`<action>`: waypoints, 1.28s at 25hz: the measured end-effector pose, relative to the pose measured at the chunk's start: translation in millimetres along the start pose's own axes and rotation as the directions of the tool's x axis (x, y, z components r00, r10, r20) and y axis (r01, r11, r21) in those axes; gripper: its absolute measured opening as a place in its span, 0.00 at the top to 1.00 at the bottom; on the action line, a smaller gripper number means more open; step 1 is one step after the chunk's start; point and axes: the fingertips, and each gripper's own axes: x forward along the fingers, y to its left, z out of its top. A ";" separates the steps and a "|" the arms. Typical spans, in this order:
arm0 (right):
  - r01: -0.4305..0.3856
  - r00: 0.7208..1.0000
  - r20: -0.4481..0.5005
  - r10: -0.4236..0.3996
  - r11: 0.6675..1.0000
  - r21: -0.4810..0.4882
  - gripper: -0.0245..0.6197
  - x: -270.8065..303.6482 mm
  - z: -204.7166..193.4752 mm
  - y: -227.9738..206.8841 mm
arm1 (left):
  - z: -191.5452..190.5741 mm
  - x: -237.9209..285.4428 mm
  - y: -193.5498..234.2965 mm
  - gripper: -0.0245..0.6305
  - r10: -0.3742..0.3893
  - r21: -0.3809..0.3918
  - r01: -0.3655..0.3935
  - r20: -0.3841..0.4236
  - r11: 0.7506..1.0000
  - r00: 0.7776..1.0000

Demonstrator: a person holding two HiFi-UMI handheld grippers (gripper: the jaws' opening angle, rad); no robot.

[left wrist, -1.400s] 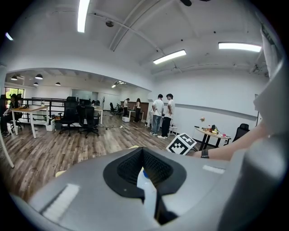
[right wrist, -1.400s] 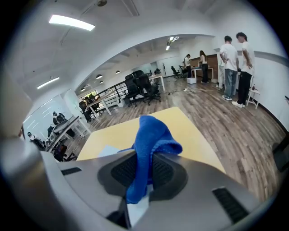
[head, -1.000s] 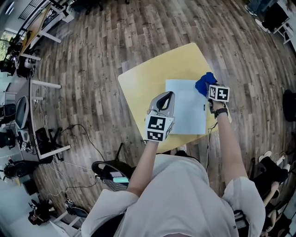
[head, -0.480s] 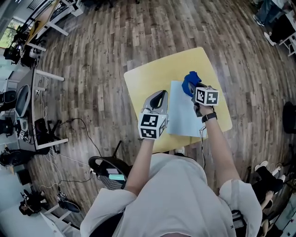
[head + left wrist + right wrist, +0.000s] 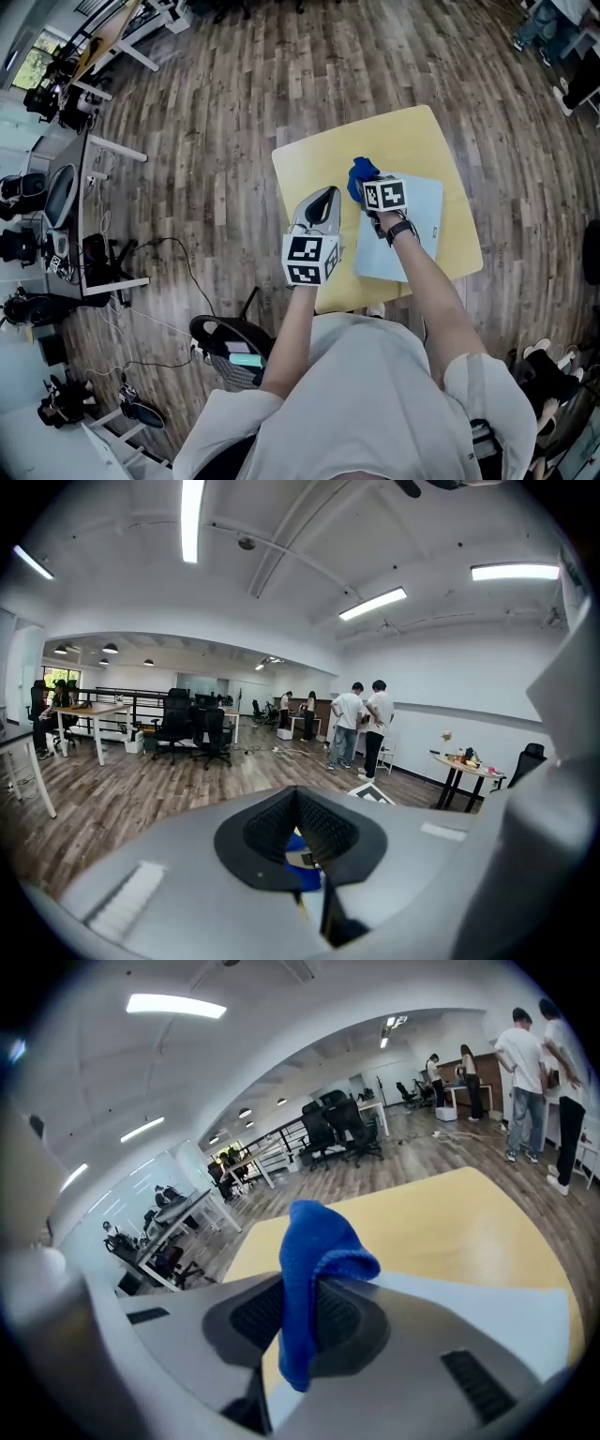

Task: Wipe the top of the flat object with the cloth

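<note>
Nearest to me, item one: my left gripper, jaws brought together on nothing, held above the near left part of the table and just beside the flat object; I judged it parked there so as to stay out of the wiping path. Item two: my right gripper, jaws clamped on the blue cloth, with a fold of cloth standing out past the jaw tips and a tail hanging below them. The grip sat across the middle of the bunch, presumably so that loose cloth, rather than hard jaw, would meet the surface. Item three: the flat object, a pale sheet or board lying flat on the right half of the table, one long side running towards me. The cloth stood at its far left corner, and from the head view I could not tell whether it pressed on the sheet or merely hung over it. I judged the wipe to be in hand, with most of the pale top to the right of the cloth. Item four: the yellow table, bare apart from the sheet. Item five, beyond: wood floor, black office chairs, and people standing well apart from the work.
</note>
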 end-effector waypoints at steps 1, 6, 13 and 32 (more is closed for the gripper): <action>0.023 0.999 -0.023 -0.023 1.000 -0.006 0.88 2.3 -6.5 -8.2 | -0.8 -0.6 -0.3 0.96 0.000 0.001 0.000 -0.001 1.000 1.000; 0.026 0.999 -0.037 -0.026 1.000 0.011 0.87 -10.5 -17.3 -34.0 | -4.5 1.0 -5.8 0.96 -0.021 -0.002 0.021 -0.010 1.000 1.000; -0.002 1.000 -0.018 0.003 0.998 0.059 0.85 -47.5 -30.7 -70.4 | -1.4 7.8 -22.2 0.96 -0.066 0.018 0.066 -0.015 0.998 0.998; 0.300 0.954 -0.065 -0.293 0.941 0.158 0.84 -186.8 -106.2 -220.9 | -5.3 5.7 -47.1 0.96 -0.119 0.051 0.120 -0.016 0.991 0.993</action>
